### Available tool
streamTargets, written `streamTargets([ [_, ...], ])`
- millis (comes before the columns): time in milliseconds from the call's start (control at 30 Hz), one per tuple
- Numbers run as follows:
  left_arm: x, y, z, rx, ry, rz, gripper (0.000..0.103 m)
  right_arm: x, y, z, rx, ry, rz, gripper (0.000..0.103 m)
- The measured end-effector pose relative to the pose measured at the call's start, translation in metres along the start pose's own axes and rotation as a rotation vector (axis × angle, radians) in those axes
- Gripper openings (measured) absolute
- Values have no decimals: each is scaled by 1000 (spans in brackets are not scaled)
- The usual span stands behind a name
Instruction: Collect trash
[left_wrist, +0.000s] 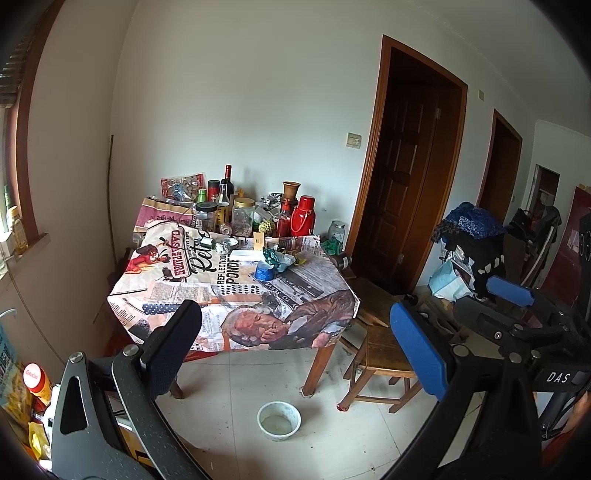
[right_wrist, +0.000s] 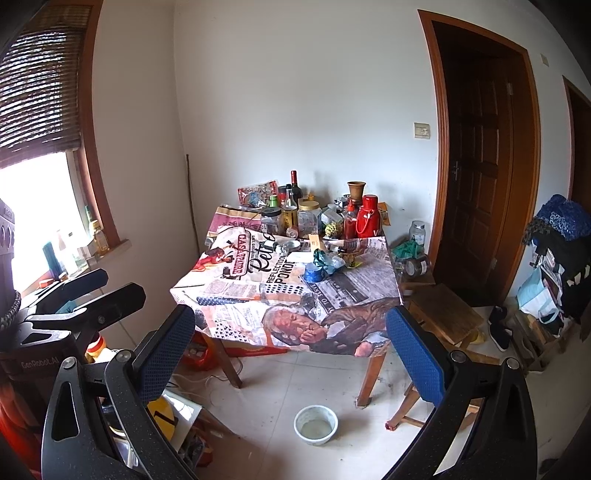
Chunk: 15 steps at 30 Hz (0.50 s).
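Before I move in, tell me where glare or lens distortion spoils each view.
Right wrist view: the window is blown out white, washing out the sill; the door frame bows from fisheye. Left wrist view: evenly lit, no glare; the door frame curves, corners vignette black. The table is sharp in both.

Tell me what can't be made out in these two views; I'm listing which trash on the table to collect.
- Crumpled teal wrapper and blue cup: too small in both views to tell what they are exactly or whether the cup is empty.
- Back-row jars: contents too small; bottles overlap them.
- Floor beneath the table: hidden by the hanging cloth.
- Bowl on the floor: contents unclear.
- Left tongs and right tongs cover the lower corners.
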<state>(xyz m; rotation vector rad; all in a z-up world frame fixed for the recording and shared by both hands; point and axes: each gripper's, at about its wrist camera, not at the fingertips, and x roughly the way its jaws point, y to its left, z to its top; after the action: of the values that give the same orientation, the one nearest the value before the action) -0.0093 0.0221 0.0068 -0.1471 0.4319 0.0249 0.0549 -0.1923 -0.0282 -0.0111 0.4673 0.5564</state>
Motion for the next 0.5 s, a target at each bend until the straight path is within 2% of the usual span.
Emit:
streamTargets([
  [500,28,-22,8,-4,-11,35,103,2,-5,3,-17,-12,17,103],
])
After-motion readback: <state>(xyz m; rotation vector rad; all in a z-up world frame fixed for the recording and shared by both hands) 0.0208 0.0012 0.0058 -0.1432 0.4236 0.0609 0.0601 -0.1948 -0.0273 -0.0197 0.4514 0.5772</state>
